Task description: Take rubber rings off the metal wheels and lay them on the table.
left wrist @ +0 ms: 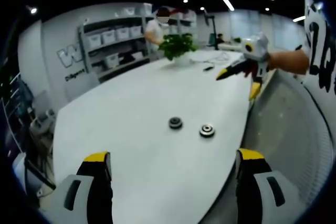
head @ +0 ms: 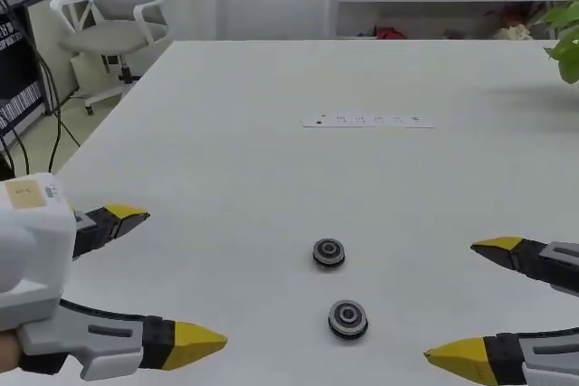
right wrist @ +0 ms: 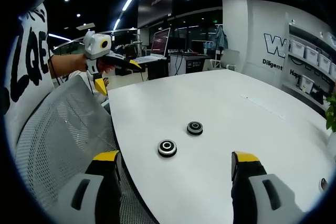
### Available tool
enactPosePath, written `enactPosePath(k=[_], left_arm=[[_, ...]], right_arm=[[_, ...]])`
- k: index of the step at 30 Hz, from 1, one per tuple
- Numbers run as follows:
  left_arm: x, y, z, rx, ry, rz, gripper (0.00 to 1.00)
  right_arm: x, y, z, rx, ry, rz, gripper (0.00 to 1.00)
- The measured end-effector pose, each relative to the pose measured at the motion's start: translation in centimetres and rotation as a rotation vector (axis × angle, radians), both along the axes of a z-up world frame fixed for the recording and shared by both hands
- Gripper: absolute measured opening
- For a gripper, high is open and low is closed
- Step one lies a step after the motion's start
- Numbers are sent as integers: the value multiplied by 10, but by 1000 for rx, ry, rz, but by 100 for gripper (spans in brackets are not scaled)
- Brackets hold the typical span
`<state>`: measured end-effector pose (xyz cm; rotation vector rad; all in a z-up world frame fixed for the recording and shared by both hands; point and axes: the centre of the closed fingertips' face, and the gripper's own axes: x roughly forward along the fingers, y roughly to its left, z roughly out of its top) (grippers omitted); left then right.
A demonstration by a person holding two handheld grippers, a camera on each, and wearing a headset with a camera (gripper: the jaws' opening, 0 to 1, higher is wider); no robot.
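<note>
Small round rubber-ringed metal wheel [head: 348, 319] sits on white table [head: 271, 133], 2nd identical wheel [head: 328, 253] just beyond it, w/ left gripper [head: 181, 277], yellow-tipped jaws wide open, to its left & right gripper [head: 450, 300], jaws likewise open, to its right, neither touching it.

On the desk [head: 271, 160] before you, the nearer wheel [head: 347, 319] lies by the near edge, the farther wheel [head: 328, 253] just behind it. Your left gripper [head: 181, 277] flanks them left, your right gripper [head: 450, 300] right. A socket panel [head: 368, 121] lies behind, mid-desk.
</note>
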<state>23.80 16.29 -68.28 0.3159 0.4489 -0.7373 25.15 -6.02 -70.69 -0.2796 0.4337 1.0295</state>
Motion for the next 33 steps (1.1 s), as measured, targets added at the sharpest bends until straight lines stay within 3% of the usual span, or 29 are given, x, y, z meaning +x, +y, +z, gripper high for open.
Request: enactPosePath(k=[19, 33], left_arm=[[-1, 5, 0, 1, -5, 5, 100], [7, 3, 1, 7, -5, -8, 100]], right_arm=[[0, 5, 5, 1, -10, 18, 83], [4, 1, 4, -1, -16, 10, 83]])
